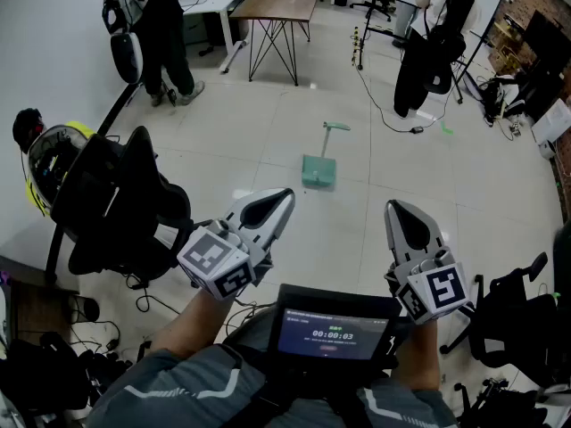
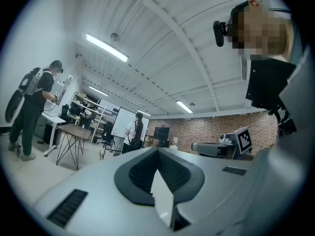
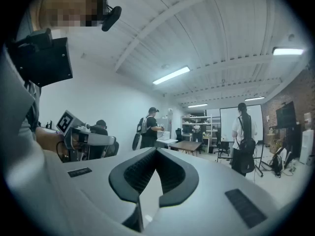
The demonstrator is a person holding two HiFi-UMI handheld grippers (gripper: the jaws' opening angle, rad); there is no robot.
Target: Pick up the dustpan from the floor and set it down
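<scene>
The green dustpan (image 1: 318,171) sits on the pale tiled floor, its long handle (image 1: 332,130) standing up from it. In the head view it lies ahead of both grippers, well apart from them. My left gripper (image 1: 284,195) is held level at the lower left, shut and empty. On the other side my right gripper (image 1: 396,209) is also level, shut with nothing in it. In the left gripper view the left gripper (image 2: 158,150) has its jaws together, and the dustpan is hidden behind them. The right gripper view shows the right gripper (image 3: 157,150) closed in the same way.
A black office chair (image 1: 120,199) with a helmet stands close on the left, and another chair (image 1: 517,319) on the right. A wooden table (image 1: 281,3) stands at the back. Two people (image 1: 161,25) (image 1: 434,34) stand far off. Cables (image 1: 393,119) trail over the floor. A screen (image 1: 332,333) hangs at my chest.
</scene>
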